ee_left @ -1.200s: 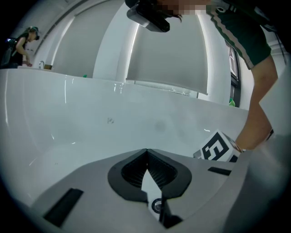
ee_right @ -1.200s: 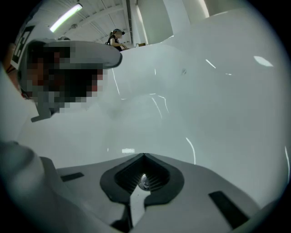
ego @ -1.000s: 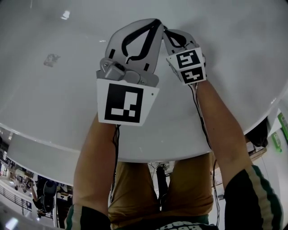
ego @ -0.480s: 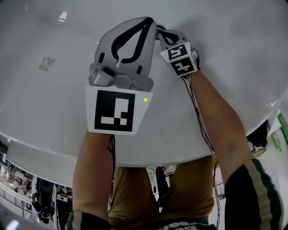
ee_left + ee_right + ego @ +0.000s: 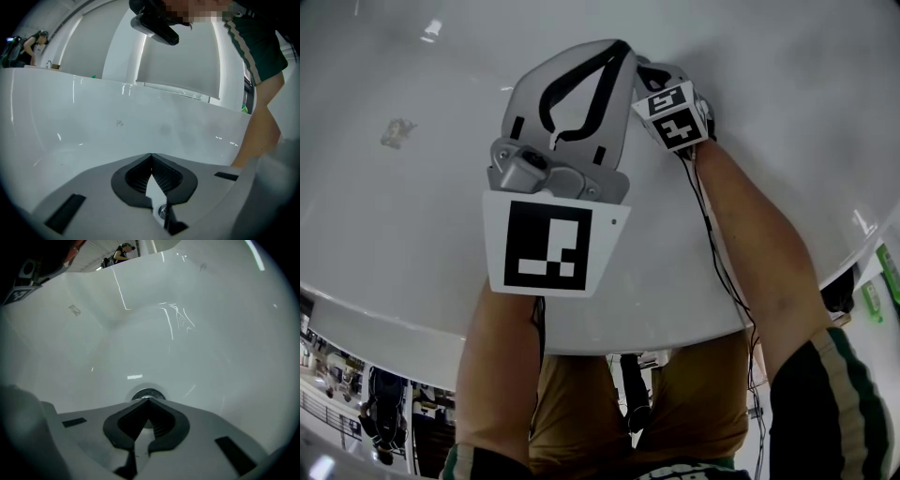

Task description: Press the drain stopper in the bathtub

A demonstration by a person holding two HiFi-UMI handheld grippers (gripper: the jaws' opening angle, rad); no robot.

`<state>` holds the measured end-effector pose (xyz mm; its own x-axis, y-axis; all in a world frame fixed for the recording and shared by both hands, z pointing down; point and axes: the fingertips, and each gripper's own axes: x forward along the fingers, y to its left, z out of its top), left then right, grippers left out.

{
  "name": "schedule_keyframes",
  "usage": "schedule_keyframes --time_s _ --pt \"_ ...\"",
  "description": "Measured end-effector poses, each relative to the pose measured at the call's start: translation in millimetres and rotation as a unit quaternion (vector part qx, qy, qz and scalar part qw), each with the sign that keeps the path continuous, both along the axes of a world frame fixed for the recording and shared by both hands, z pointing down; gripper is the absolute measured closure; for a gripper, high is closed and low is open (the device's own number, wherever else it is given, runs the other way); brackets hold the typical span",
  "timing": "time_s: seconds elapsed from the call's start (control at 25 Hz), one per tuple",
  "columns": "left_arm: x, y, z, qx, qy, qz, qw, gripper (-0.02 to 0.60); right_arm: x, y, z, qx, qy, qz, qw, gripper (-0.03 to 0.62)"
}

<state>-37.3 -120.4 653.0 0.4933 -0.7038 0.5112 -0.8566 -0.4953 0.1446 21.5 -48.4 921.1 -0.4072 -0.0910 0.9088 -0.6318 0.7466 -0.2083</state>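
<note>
Right tongs advanced, closed, at drain stopper

drain stopper half hidden by right gripper jaws; right gripper partly behind left gripper, head view

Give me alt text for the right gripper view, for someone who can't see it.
The right tool, jaws shut with nothing between them, points its tips at the round metal drain stopper in the floor of a glossy white bathtub.

Closed, empty left tongs face bathtub wall.
</note>
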Motion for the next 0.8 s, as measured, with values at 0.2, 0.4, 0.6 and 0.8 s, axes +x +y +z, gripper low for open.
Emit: schedule_keyframes --time_s 0.2,0.4,0.6,0.8 --pt "1.7 -0.3 -1.1 0.000 0.002 -0.002 1.0000 0.577 -0.4 -1.2 7.6 -0.013 0.017 -0.022 1.000 0.580" --pt "2.2 2.3 -1.7 -0.002 0.001 -0.005 1.0000 0.577 -0.2 0.3 5.2 0.004 0.016 -0.021 1.000 0.582" --pt "7.4 1.1 -1.9 0.002 0.006 0.007 1.0000 0.577 -2.4 -2.6 7.8 0.027 0.024 -0.044 0.998 0.580" --pt "10.9 4.9 0.4 0.003 0.001 0.020 0.9998 0.577 -4.0 -3.5 10.5 -0.022 0.019 -0.034 0.999 0.580"
